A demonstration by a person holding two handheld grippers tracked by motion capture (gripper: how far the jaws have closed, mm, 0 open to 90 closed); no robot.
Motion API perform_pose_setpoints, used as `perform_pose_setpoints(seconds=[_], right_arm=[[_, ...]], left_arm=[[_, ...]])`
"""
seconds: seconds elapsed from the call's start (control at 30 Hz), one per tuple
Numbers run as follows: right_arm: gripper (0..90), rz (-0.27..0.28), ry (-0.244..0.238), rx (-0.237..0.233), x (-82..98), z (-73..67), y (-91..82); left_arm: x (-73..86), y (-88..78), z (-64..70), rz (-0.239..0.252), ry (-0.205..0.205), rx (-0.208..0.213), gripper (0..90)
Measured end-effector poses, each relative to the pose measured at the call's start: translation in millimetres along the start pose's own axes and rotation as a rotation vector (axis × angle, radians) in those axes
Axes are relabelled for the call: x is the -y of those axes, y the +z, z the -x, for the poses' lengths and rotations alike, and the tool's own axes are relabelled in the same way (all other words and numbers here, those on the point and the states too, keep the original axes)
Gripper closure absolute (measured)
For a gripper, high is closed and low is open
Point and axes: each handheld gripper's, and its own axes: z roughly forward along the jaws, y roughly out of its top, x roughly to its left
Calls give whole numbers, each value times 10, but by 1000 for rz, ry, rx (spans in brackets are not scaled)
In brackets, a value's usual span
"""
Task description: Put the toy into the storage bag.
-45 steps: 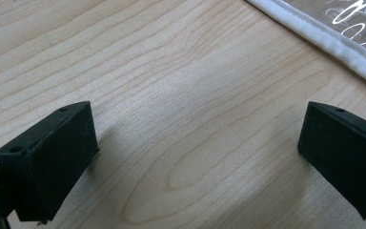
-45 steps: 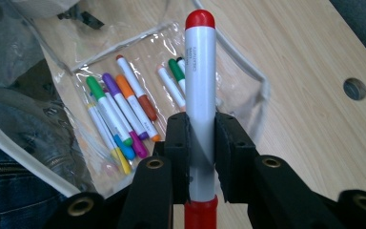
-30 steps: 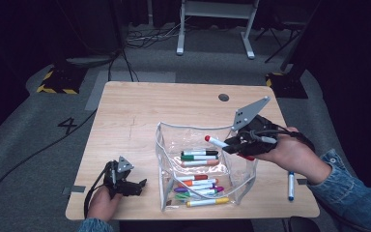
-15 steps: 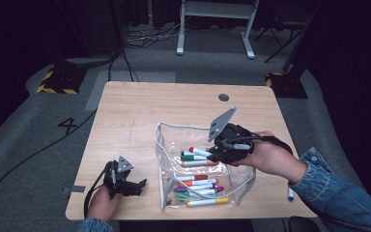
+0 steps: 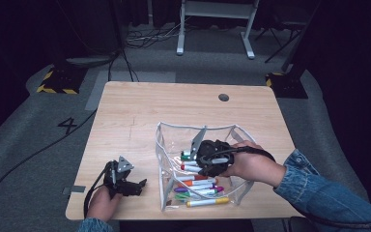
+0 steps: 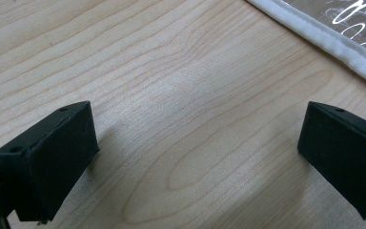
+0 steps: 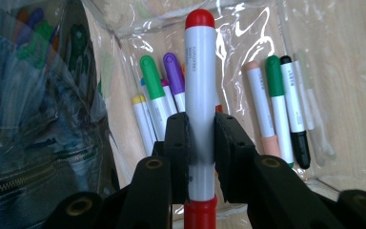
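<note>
— Two grippers logged, high view: right gripper (image 5: pixel 192 155) sits inside the clear pouch (image 5: pixel 164 159) among markers; left gripper (image 5: pixel 136 186) rests on the table (image 5: pixel 140 111), jaws apart.

— Left gripper view?

— Jaws wide, bare wood between.

— Right gripper view?

— Jaws clamped on the red-capped marker (image 7: pixel 199 90), above the other markers (image 7: pixel 276 109).
</note>
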Motion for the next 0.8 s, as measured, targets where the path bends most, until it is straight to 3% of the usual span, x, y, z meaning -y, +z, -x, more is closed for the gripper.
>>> perform_pose_setpoints(seconds=[0.4, 0.73, 0.8], right_arm=[[764, -105, -45, -31, -129, -80, 303], [759, -171, -44, -45, -153, -93, 459], [722, -169, -30, -50, -143, -80, 473]], left_arm=[[-2, 0, -3, -2, 0, 5, 0], [-1, 2, 0, -1, -3, 7, 0], [-2, 1, -3, -2, 0, 6, 0]])
